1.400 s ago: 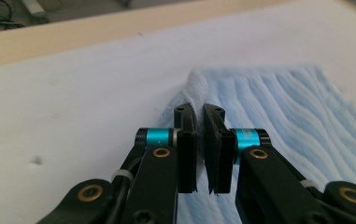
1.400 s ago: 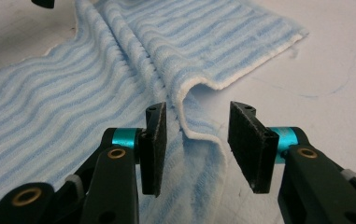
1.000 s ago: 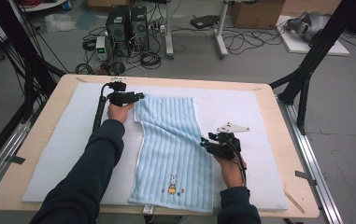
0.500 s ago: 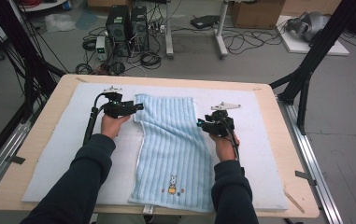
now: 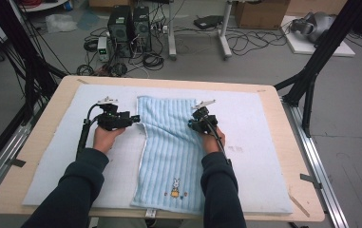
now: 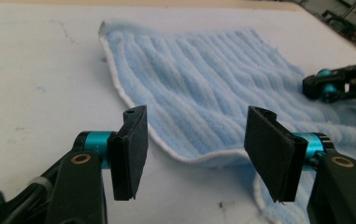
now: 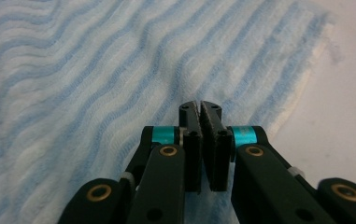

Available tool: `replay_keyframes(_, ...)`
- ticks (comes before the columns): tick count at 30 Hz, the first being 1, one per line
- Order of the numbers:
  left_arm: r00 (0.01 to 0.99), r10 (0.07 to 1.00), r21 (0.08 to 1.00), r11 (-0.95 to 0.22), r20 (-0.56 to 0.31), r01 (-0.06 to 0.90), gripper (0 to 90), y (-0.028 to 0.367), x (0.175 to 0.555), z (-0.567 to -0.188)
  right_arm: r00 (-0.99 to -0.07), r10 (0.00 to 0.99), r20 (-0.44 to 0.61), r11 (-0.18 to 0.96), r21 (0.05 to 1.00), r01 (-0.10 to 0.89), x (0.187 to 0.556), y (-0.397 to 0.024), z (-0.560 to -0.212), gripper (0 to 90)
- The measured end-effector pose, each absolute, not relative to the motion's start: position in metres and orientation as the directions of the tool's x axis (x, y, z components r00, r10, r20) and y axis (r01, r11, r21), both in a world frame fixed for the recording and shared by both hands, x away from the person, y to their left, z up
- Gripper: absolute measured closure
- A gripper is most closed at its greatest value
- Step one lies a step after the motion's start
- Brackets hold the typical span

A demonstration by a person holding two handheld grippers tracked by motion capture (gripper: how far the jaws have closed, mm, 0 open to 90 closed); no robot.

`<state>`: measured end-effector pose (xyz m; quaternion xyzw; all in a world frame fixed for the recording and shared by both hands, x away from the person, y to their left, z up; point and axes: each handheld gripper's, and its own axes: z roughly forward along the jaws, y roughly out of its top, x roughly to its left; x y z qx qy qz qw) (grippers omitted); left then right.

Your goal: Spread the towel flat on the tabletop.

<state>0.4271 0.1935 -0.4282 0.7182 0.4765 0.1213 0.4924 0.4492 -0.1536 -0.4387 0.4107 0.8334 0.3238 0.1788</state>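
A light blue striped towel [image 5: 169, 147] with a small rabbit print lies lengthwise on the mat. My left gripper [image 5: 133, 118] sits at the towel's left edge, near its far end. Its jaws have been opening and stand open [image 6: 194, 154]. The white-hemmed edge of the towel [image 6: 203, 93] lies just ahead of them, untouched. My right gripper [image 5: 191, 124] rests over the far right part of the towel. Its jaws have just closed and are shut [image 7: 200, 112] above the towel [image 7: 73, 70], with no fabric showing between the pads.
A pale blue mat [image 5: 264, 142] covers most of the wooden table [image 5: 307, 199]. Black frame posts stand at both sides. Computers and cables lie on the floor beyond the far edge.
My right hand has moved away from the person and leftward, from the towel's right edge onto its far part. My left hand has drawn back toward the person along the left edge.
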Motion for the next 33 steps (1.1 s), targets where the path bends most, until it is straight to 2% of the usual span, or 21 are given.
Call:
replay_keyframes(3,0.510,0.805,0.817,-0.057,-0.303,0.574,40.0,0.197,0.424,-0.432,-0.551,0.830,-0.086,0.450,0.686,0.571,0.455,-0.155,-0.438,87.7)
replay_keyframes(8,0.514,0.797,0.804,-0.062,-0.316,0.591,39.7,0.196,0.414,-0.438,-0.392,0.907,-0.152,0.376,0.709,0.596,0.463,-0.168,-0.440,87.4)
replay_keyframes(10,0.526,0.792,0.804,-0.077,-0.310,0.590,39.8,0.194,0.412,-0.439,-0.332,0.937,-0.106,0.300,0.731,0.613,0.463,-0.176,-0.439,84.5)
replay_keyframes(12,0.535,0.785,0.801,-0.087,-0.311,0.592,39.9,0.192,0.410,-0.439,-0.333,0.941,-0.061,0.264,0.748,0.608,0.461,-0.180,-0.436,77.5)
replay_keyframes(14,0.547,0.776,0.795,-0.101,-0.314,0.599,39.9,0.188,0.408,-0.440,-0.352,0.934,-0.066,0.270,0.776,0.571,0.455,-0.182,-0.429,71.5)
replay_keyframes(16,0.563,0.768,0.791,-0.124,-0.306,0.599,39.8,0.184,0.404,-0.442,-0.369,0.929,-0.032,0.243,0.804,0.542,0.445,-0.190,-0.418,69.3)
replay_keyframes(20,0.589,0.750,0.773,-0.170,-0.301,0.611,39.8,0.175,0.399,-0.446,-0.413,0.911,0.009,0.214,0.846,0.489,0.421,-0.208,-0.401,66.5)
replay_keyframes(25,0.629,0.721,0.776,-0.207,-0.291,0.596,40.3,0.161,0.390,-0.446,-0.459,0.889,-0.009,0.245,0.855,0.457,0.386,-0.223,-0.392,63.9)
replay_keyframes(29,0.660,0.705,0.769,-0.263,-0.260,0.583,41.7,0.147,0.384,-0.449,-0.494,0.869,-0.010,0.271,0.846,0.459,0.357,-0.231,-0.397,62.3)
replay_keyframes(33,0.664,0.709,0.781,-0.266,-0.239,0.565,43.3,0.136,0.381,-0.451,-0.511,0.860,0.004,0.281,0.831,0.479,0.336,-0.235,-0.411,61.8)
